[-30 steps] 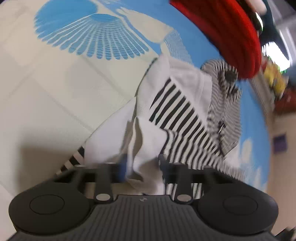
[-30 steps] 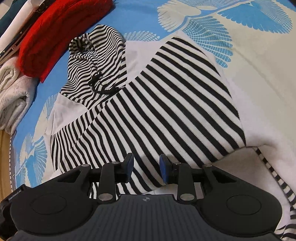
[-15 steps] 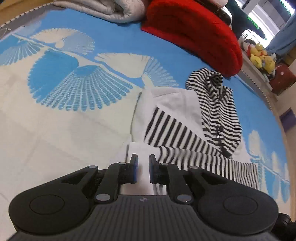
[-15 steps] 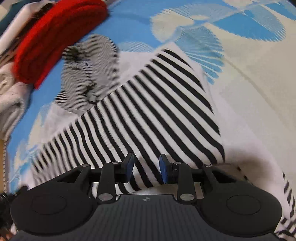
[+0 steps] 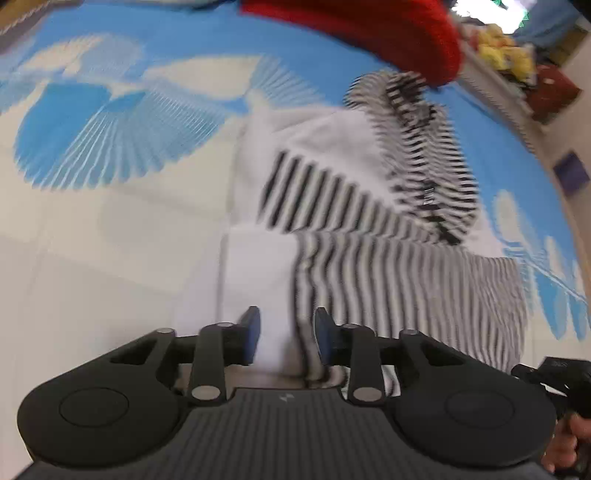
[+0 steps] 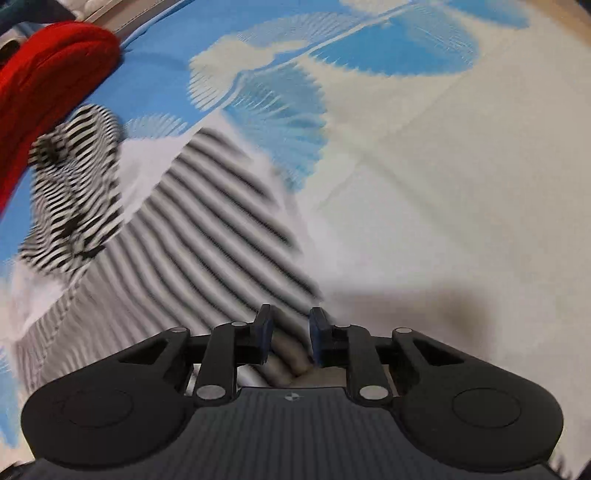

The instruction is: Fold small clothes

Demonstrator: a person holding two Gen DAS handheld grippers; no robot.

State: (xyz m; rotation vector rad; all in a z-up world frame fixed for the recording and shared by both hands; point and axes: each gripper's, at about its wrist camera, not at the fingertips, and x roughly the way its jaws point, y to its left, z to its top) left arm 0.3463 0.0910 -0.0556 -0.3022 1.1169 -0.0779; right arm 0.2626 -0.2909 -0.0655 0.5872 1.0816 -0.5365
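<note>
A small black-and-white striped hooded top [image 5: 369,221] lies partly folded on the bed sheet, hood toward the red cushion. It also shows in the right wrist view [image 6: 192,236]. My left gripper [image 5: 286,338] is open, its jaws apart over the white near edge of the top. My right gripper [image 6: 290,338] is open over the top's near striped edge; fabric bunches between the jaws, not pinched. Both views are motion-blurred.
A blue and cream feather-print sheet [image 5: 110,206] covers the bed. A red cushion [image 5: 369,26] lies beyond the hood, also in the right wrist view [image 6: 48,77]. Yellow toys [image 5: 498,55] and a dark red box sit past the bed edge.
My left gripper let go of the white fabric, closed briefly, then opened again over the top's near edge. My right gripper swung right along the striped panel, staying open.
</note>
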